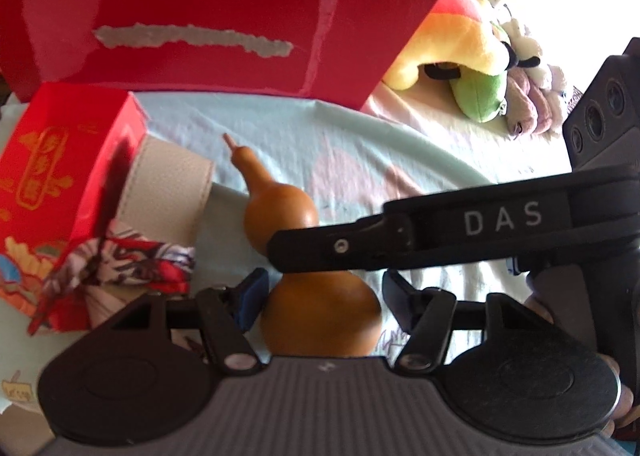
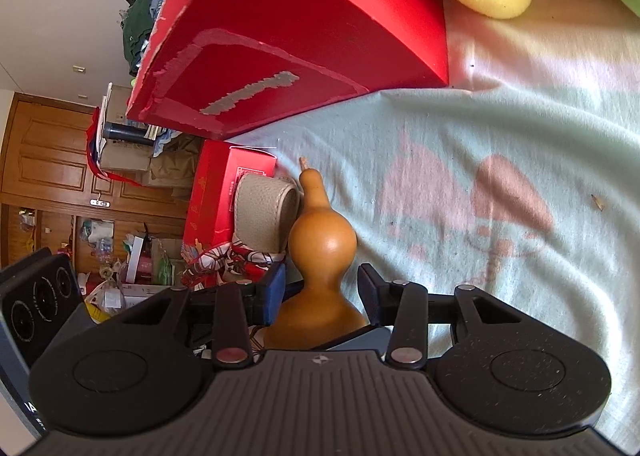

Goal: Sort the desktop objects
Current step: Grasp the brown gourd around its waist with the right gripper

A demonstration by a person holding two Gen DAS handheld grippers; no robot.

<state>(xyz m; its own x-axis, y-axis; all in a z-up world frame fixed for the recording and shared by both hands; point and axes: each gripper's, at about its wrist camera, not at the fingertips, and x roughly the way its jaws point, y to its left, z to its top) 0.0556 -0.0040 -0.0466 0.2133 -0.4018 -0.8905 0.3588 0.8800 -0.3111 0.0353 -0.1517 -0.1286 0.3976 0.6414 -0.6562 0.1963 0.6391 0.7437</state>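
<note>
The gourd (image 1: pixel 320 320) stands upright on the pale cloth (image 1: pixel 360 160), near a small red box (image 1: pixel 60 192) and a beige case (image 1: pixel 168 184) to its left. The left gripper (image 1: pixel 322 298) has its jaws around the wide lower part, not pressing. The right gripper (image 2: pixel 322 292) brackets the waist, also open. The large red box (image 1: pixel 200 16) waits behind, so the sorting seems hardly begun; the gourd is not yet grasped.

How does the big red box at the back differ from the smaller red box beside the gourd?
The big red box is plain, with scuffed, peeled patches showing grey; the smaller red box carries gold and coloured printed decoration. The big one stands behind, farther from the gourd; the smaller stands at the left. Both are red and rest on the pale cloth.
</note>
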